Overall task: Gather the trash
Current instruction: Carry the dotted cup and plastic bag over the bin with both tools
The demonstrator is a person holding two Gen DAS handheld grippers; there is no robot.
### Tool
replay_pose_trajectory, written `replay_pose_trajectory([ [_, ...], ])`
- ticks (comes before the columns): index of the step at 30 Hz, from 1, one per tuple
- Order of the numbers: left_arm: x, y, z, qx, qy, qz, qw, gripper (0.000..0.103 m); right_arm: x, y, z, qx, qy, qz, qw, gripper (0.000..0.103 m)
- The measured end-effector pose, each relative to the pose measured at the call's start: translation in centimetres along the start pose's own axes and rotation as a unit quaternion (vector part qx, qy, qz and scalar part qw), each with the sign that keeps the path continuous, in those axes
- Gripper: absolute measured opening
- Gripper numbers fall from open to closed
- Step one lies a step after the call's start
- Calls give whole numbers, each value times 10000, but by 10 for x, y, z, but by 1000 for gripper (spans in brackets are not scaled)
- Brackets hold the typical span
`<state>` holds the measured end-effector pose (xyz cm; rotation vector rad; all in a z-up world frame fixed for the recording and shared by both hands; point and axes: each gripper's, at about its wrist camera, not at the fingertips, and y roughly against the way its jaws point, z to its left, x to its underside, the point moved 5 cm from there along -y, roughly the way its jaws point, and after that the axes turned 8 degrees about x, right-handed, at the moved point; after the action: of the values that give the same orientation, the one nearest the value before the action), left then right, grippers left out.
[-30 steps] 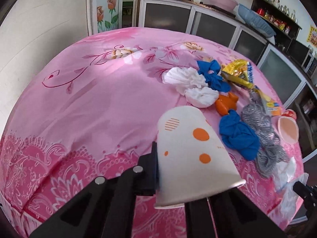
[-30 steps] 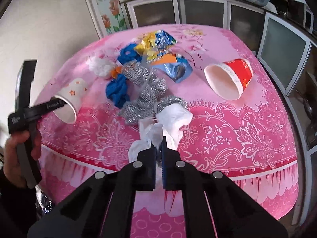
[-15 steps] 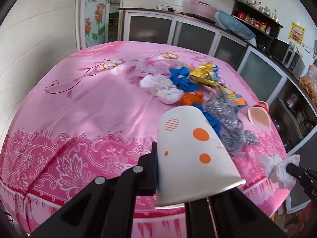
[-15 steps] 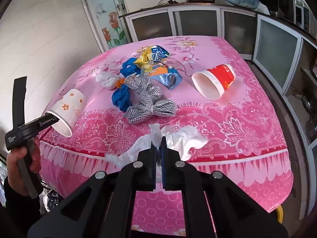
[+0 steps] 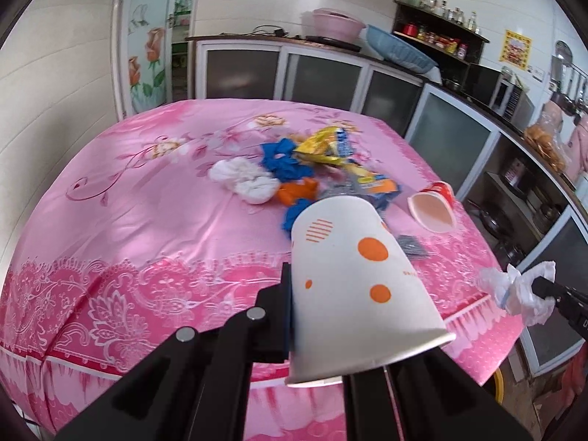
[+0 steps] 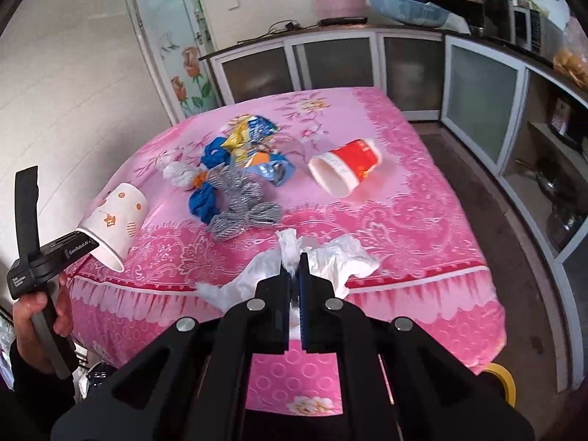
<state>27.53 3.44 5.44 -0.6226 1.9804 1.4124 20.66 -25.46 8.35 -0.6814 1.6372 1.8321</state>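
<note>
My left gripper (image 5: 330, 316) is shut on the wall of a white paper cup with orange dots (image 5: 360, 275), held off the pink table's near edge; the cup hides one finger. From the right wrist view the same cup (image 6: 114, 220) hangs in the left gripper (image 6: 79, 244) at the left. My right gripper (image 6: 295, 268) is shut on a crumpled white plastic bag (image 6: 330, 257), which shows in the left wrist view (image 5: 514, 288) too. On the tablecloth (image 6: 404, 198) lie a red paper cup (image 6: 349, 169) on its side, blue rags (image 6: 204, 202), silver mesh scourers (image 6: 242, 213), snack wrappers (image 6: 253, 136) and white wads (image 5: 250, 180).
Grey-fronted cabinets (image 6: 330, 62) line the back and right walls. A floor aisle (image 6: 514, 239) runs along the table's right side. A yellow ring (image 6: 501, 378) lies on the floor at the table's near right corner. A person's hand (image 6: 33, 312) grips the left tool's handle.
Both grippers have drawn back and up from the table, carrying the dotted cup and the white bag. The trash pile now looks farther away.
</note>
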Motion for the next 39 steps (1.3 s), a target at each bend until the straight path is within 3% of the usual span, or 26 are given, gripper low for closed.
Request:
replay_pose_trajectory([
  [10,6,-7,-84,508,-710,127,9961,5,13,37,-55,379,-332,-198,9985,3],
  [17,17,-16,-158,987,-1252,282,9868,5,30,68,-105,729,-656,-318,9947,3],
  [28,53,-34,-276,1745,-2110,625,9598,5,73,110,-197,1384,-1329,-319,9809,3],
  [39,94,-41,-366,2337,-2744,889,9285,5,118,135,-257,1795,-1798,-218,9669,3],
])
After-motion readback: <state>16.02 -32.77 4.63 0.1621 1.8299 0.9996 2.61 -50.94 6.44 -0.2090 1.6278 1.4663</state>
